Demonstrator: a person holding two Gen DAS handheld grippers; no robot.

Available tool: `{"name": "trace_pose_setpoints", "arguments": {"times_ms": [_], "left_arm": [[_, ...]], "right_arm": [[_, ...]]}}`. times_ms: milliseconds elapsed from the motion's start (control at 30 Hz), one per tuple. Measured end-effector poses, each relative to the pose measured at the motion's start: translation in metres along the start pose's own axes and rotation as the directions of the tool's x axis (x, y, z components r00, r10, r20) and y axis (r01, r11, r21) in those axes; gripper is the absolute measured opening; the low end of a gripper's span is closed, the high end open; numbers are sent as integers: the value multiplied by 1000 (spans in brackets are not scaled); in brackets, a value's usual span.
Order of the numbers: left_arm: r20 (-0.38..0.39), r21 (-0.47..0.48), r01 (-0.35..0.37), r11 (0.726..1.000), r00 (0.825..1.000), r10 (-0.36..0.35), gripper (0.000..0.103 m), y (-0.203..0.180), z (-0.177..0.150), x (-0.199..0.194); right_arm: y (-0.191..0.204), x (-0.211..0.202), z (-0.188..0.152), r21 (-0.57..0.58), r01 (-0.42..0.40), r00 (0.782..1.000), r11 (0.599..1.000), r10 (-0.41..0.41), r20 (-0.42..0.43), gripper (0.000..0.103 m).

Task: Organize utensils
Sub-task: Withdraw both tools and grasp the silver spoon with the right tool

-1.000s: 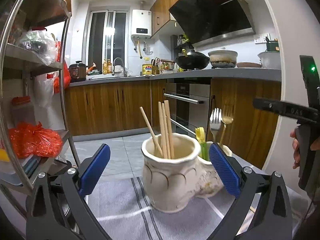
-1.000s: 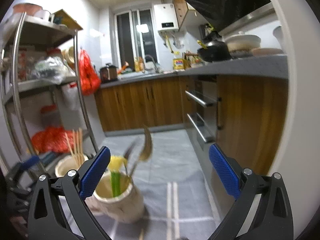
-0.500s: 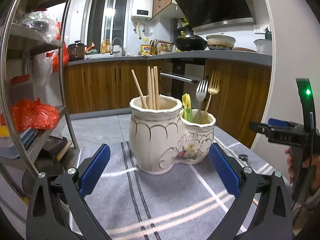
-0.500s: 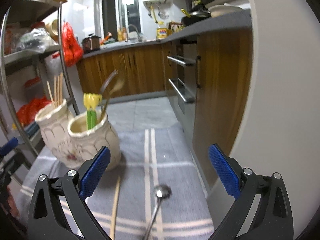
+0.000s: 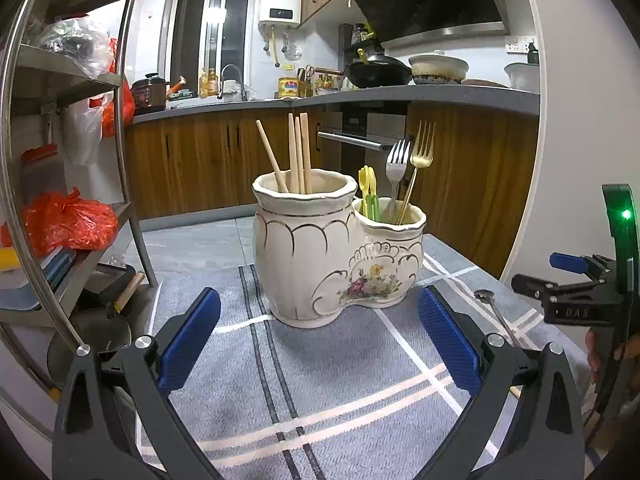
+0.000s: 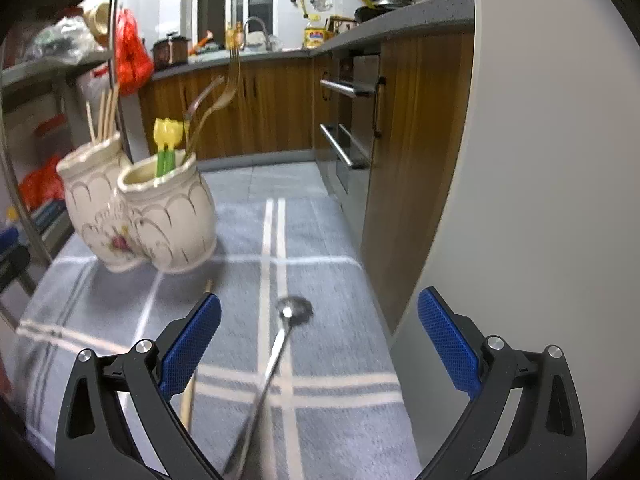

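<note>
A cream double-pot holder [image 5: 336, 256] stands on a grey striped cloth [image 5: 328, 364]. Its taller pot holds several wooden chopsticks [image 5: 298, 156]; the lower pot holds a silver fork [image 5: 396, 164], a gold fork [image 5: 422, 152] and yellow-green plastic utensils [image 5: 369, 196]. My left gripper [image 5: 318, 338] is open and empty, in front of the holder. My right gripper [image 6: 318, 340] is open and empty, above a metal spoon [image 6: 276, 352] lying on the cloth, with a single chopstick [image 6: 188, 396] by its left finger. The holder also shows in the right wrist view [image 6: 140, 208].
A metal shelf rack [image 5: 60, 184] with red bags stands left of the table. A white wall [image 6: 540, 160] and wooden cabinets [image 6: 412, 128] border the cloth's right edge. The right gripper [image 5: 576, 300] also shows at the right in the left wrist view.
Both grippers have dropped lower and pulled back from the holder. The right gripper now looks down at the spoon and chopstick on the cloth.
</note>
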State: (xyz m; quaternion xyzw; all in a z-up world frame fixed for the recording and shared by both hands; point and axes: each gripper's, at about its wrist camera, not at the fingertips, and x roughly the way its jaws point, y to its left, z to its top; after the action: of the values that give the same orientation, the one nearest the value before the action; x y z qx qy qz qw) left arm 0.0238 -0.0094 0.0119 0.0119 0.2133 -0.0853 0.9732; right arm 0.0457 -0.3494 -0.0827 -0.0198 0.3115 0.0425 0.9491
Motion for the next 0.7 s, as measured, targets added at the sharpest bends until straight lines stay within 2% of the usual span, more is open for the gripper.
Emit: {"name": "trace_pose_setpoints", "arguments": {"times_ms": [267, 567, 700], "left_arm": [[-29, 32, 23, 999, 999, -22, 98, -7, -4, 5], [-46, 32, 41, 999, 998, -39, 97, -12, -6, 8], [-53, 36, 45, 998, 998, -43, 98, -13, -6, 10]], "right_arm": [[5, 12, -8, -33, 6, 996, 999, -9, -90, 98], [9, 35, -6, -12, -38, 981, 999, 35, -191, 98], [10, 40, -4, -11, -47, 979, 999, 44, -201, 96]]}}
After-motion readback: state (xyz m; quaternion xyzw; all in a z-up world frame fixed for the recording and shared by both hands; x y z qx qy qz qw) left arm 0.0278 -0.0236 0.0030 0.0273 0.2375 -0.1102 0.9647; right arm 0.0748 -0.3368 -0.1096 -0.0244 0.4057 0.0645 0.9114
